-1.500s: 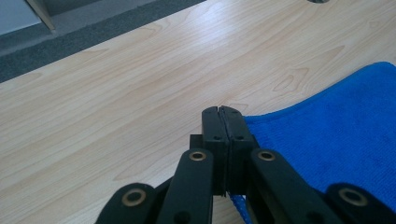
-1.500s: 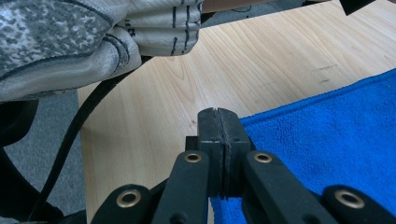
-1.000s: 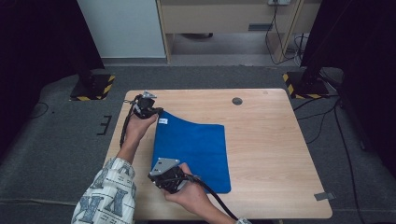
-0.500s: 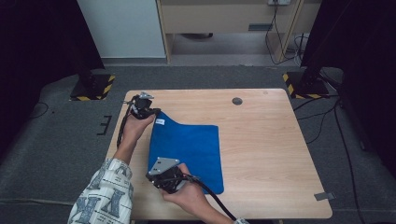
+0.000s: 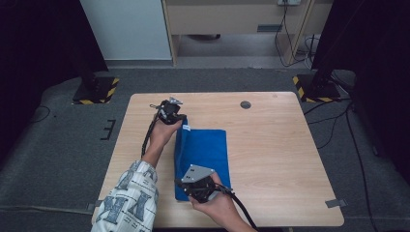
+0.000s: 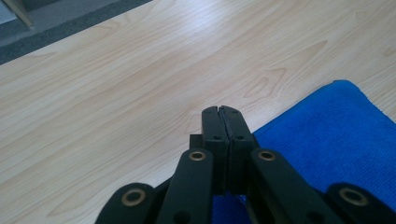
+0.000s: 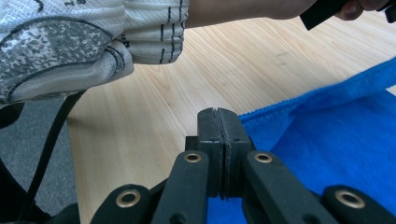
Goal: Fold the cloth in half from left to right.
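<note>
A blue cloth [image 5: 205,154] lies on the wooden table [image 5: 275,150], with its left edge lifted and rolled over toward the right. My left gripper [image 5: 180,121] is shut on the cloth's far left corner, beside a small white tag [image 5: 186,128]. My right gripper [image 5: 181,185] is shut on the near left corner. In the left gripper view the jaws [image 6: 220,109] are pressed together, with the cloth [image 6: 336,135] trailing from under them. The right gripper view has the jaws [image 7: 217,112] closed the same way over the cloth [image 7: 336,140].
A small round grommet [image 5: 245,104] sits in the table's far middle. The person's patterned sleeve [image 7: 70,42] crosses in front of the right gripper. Two stand bases with yellow-black stripes [image 5: 96,91] [image 5: 316,87] rest on the grey floor beyond the table's far corners.
Both grippers have moved to the right, carrying the cloth's left edge with them. The cloth on the table looks narrower, its left side now raised and folding over.
</note>
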{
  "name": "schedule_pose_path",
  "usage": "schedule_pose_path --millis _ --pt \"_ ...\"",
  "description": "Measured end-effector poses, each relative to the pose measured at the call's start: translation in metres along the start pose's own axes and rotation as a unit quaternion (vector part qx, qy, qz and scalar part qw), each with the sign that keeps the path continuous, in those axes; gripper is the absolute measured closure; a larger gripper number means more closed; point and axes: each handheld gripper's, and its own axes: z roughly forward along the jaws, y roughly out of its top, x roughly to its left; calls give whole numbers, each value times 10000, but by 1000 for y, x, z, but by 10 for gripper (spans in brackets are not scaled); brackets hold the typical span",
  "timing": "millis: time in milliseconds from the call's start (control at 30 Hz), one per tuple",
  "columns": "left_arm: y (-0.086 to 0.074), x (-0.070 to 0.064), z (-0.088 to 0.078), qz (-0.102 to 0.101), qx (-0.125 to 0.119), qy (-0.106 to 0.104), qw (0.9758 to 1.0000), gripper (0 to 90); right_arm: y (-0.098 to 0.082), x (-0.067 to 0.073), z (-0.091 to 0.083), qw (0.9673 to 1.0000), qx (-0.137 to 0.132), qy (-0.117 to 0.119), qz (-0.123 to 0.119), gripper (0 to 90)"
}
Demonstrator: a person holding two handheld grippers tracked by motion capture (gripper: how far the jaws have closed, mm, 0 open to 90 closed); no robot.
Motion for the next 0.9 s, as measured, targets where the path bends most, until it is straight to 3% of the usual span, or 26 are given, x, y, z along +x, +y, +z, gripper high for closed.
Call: schedule_pose_path --millis 200,900 --pt "6 -14 12 93 41 -89 9999 894 -13 -6 -3 9999 105 -29 92 895" --pt "14 -35 28 135 19 -263 9996 893 -35 -18 -13 9991 288 -240 209 895"
